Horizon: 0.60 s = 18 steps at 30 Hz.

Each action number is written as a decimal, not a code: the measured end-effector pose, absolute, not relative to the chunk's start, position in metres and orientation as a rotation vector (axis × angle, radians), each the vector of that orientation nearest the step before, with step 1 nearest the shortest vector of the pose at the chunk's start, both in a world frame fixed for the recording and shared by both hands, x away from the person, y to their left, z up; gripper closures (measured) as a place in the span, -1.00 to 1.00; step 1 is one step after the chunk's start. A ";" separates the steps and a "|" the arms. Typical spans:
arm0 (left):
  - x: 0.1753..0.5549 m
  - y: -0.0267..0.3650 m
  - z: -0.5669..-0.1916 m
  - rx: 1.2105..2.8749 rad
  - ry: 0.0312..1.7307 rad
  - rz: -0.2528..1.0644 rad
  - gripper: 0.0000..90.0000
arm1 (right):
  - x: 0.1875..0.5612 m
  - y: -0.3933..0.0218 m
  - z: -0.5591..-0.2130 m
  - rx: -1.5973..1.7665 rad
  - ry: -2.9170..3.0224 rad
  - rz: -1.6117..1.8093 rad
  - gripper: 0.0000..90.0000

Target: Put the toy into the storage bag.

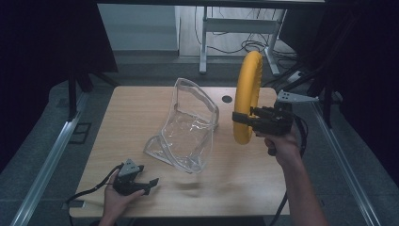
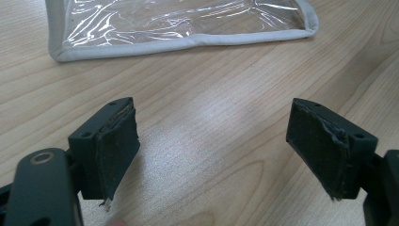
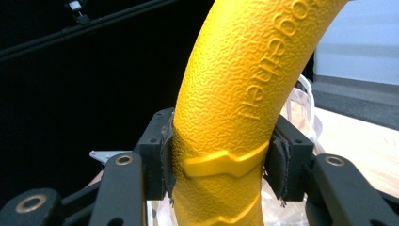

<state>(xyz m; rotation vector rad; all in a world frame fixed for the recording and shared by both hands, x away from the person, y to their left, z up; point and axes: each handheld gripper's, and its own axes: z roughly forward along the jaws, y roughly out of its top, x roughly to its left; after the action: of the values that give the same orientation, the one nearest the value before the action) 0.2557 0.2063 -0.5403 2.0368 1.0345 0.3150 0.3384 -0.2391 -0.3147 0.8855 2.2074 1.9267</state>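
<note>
High view: right gripper (image 1: 244, 119) clamps stiff, grippy-textured yellow ring (image 1: 248, 89) at its 6 o'clock.
Left gripper (image 1: 147, 183) gapes empty; floppy clear pouch (image 1: 188, 127) on the desk (image 1: 141, 108) probably best taken by its hemmed edge.

A light wooden table (image 1: 141, 108) carries a clear plastic pouch (image 1: 188, 127), apparently standing partly open.

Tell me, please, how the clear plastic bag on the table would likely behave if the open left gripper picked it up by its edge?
The clear plastic bag would probably flop and sag: its film looks thin and creased, and it half-stands on the table. It seems light for its size. The glossy film may slip, so the left gripper might hold better on the grey fabric trim.
</note>
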 end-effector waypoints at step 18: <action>0.256 0.206 -0.540 2.038 1.034 0.312 -0.62 | 0.336 -0.228 -0.290 0.822 2.174 1.978 0.10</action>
<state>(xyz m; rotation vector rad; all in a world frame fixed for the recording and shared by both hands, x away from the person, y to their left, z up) 0.2559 0.2061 -0.5404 2.0385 1.0336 0.3124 0.3362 -0.2275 -0.2905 0.8220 2.1743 1.9778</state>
